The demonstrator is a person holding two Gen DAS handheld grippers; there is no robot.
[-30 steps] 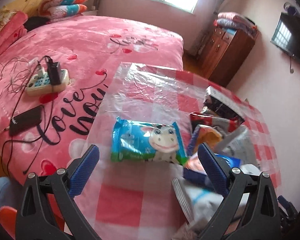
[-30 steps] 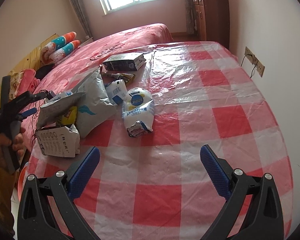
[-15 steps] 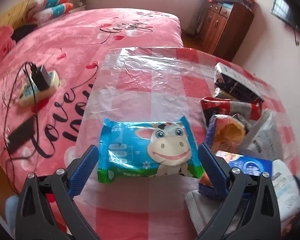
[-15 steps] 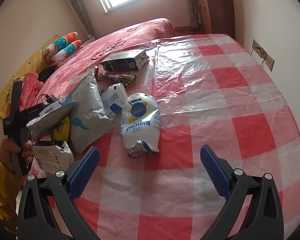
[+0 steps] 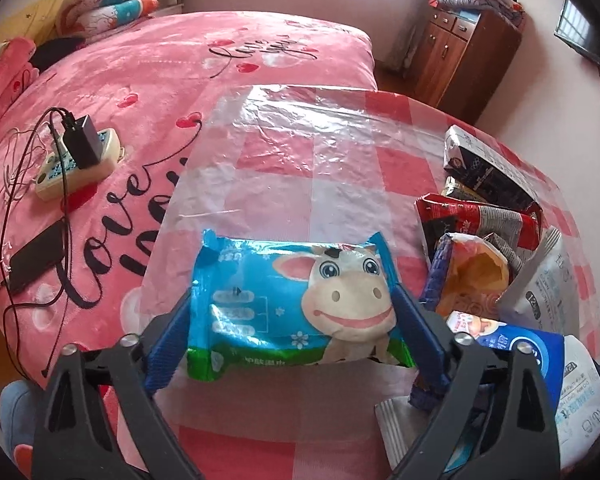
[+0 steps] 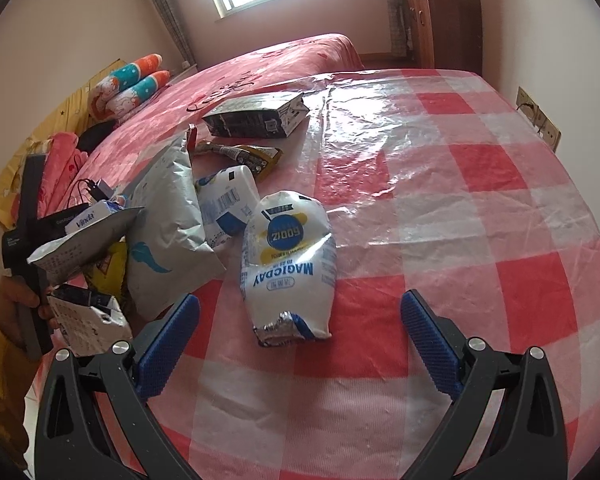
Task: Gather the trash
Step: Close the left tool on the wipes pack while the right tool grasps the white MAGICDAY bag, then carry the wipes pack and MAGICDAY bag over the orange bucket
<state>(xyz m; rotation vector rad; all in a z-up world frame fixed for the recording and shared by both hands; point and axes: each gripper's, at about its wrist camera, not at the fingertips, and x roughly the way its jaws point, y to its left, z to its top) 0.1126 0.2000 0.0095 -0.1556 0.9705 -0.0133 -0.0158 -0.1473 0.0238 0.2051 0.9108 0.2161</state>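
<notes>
Wipes pack between left pads; white snack bag ahead of right tool

Left wrist view. Item: blue wipes pack (image 5: 296, 312) with a cartoon cow, lying at lower centre of the frame on the red-checked table cover (image 5: 300, 160). Left gripper (image 5: 296, 340) is bracketing the pack, its blue pads sitting at the two short ends and appearing to touch the film; whether they are pressing yet cannot be told. Advice: the pack looks soft and slippery, so the pads should be closing squarely on the ends and low on the body, not on the crimped seams. A heap of other wrappers (image 5: 500, 280) is crowding the right side, just beside the right-hand pad, and could be snagged on the lift.

Right wrist view. Item: white snack bag (image 6: 288, 264), crumpled, lying at centre frame on the same cover. Right gripper (image 6: 300, 340) is spread wide and holding nothing, the bag's torn end lying just ahead of the gap and touching neither pad. Grey and white bags (image 6: 172, 232) are piled at left of frame.
</notes>
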